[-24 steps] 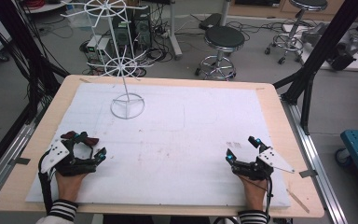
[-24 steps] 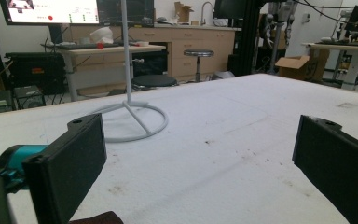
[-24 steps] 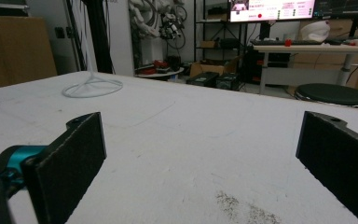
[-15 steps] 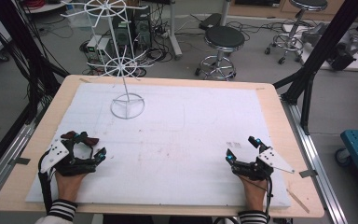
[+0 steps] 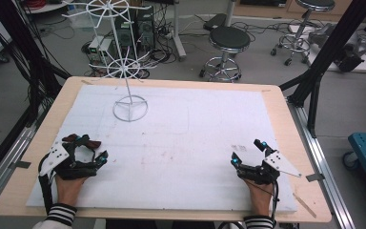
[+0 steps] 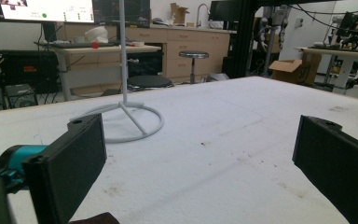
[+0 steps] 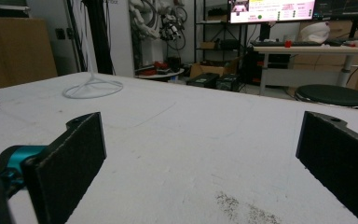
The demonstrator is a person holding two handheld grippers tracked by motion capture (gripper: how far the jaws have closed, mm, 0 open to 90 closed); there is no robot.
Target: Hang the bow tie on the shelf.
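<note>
A white mat [image 5: 195, 143] covers the wooden table [image 5: 286, 109], both tongs resting on it near the front edge, well apart. A white wire stand [image 5: 126, 71] rises ahead of the left gripper [image 5: 86, 151], its ring base [image 6: 130, 119] on the mat, far across from the right gripper [image 5: 249, 152]. Both tongs gape wide, jaws holding nothing.

Striped cuffs [image 5: 59, 214], black grippers [image 5: 86, 153] (teal joints), cables
</note>
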